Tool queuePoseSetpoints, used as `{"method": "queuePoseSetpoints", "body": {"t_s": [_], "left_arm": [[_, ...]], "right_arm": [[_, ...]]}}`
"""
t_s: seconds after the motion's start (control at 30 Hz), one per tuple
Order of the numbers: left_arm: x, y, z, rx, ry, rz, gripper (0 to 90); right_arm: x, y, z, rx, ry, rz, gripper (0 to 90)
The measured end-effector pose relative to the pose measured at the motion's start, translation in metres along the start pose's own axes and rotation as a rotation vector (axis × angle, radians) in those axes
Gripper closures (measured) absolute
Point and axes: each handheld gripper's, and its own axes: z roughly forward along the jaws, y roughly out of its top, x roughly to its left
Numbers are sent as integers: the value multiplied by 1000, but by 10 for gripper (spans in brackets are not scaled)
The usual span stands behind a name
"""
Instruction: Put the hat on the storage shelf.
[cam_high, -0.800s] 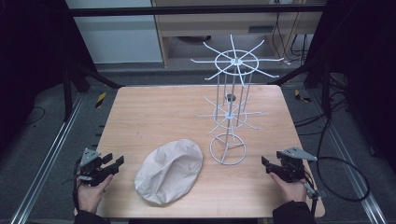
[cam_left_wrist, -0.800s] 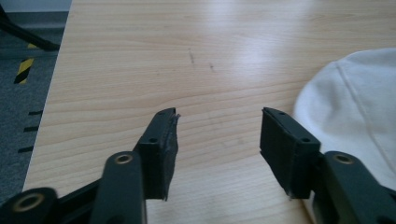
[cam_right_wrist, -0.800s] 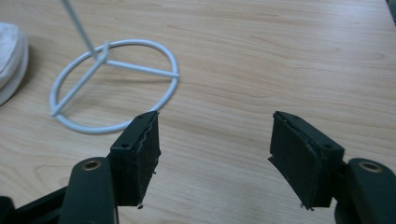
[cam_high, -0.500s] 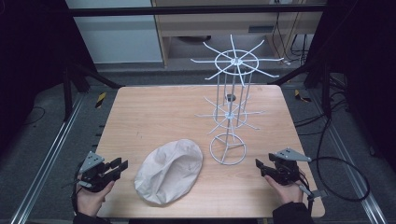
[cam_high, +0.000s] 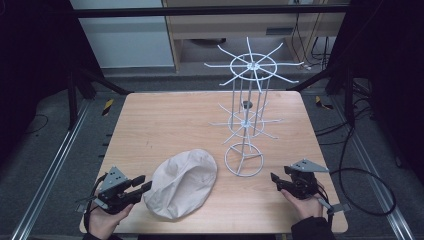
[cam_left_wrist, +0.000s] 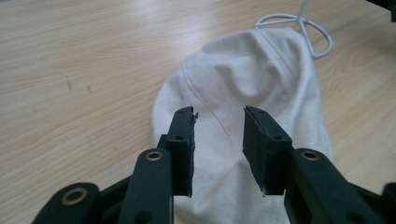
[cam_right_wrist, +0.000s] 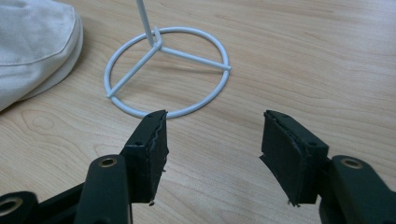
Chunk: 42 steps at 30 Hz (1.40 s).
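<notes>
A cream cloth cap (cam_high: 182, 182) lies crumpled on the wooden table (cam_high: 165, 125), near its front edge. My left gripper (cam_high: 143, 184) is level at the cap's left rim. In the left gripper view its jaws (cam_left_wrist: 219, 114) stand open with the cap (cam_left_wrist: 243, 79) just beyond and below them, not pinched. A white wire hanging rack (cam_high: 247, 115) stands right of the cap on a ring base (cam_high: 243, 160). My right gripper (cam_high: 274, 178) is low at the front right, open and empty, pointing at the ring base (cam_right_wrist: 168, 70). The cap's edge (cam_right_wrist: 32, 42) shows at the left there.
The rack carries two tiers of spokes that reach out over the table, the upper tier (cam_high: 253, 65) being wider. Black frame posts (cam_high: 75, 95) and cables (cam_high: 360, 175) flank the table. Bare wood (cam_high: 150, 115) spreads across the far left of the tabletop.
My left gripper has slid right, up to the cap's rim. My right gripper has edged left toward the rack's ring base. Cap and rack have not moved.
</notes>
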Motion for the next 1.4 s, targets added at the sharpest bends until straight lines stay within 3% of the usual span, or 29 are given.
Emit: {"method": "queuePoseSetpoints", "body": {"t_s": [0.43,0.53,0.63,1.03,1.23,1.4], "left_arm": [[-24,7,3,39,-54,48,597],[-29,4,12,76,-67,55,608],[-32,2,17,105,-54,60,625],[-28,-1,23,151,-27,44,782],[-23,0,21,154,-17,39,813],[-15,0,20,155,9,38,831]], "right_arm": [[-2,-1,0,12,6,7,411],[-2,-1,0,13,9,9,413],[-2,-1,0,12,12,7,418],[4,2,-1,-2,50,-11,445],[16,5,-1,-14,84,-34,459],[32,8,3,-20,141,-66,481]]}}
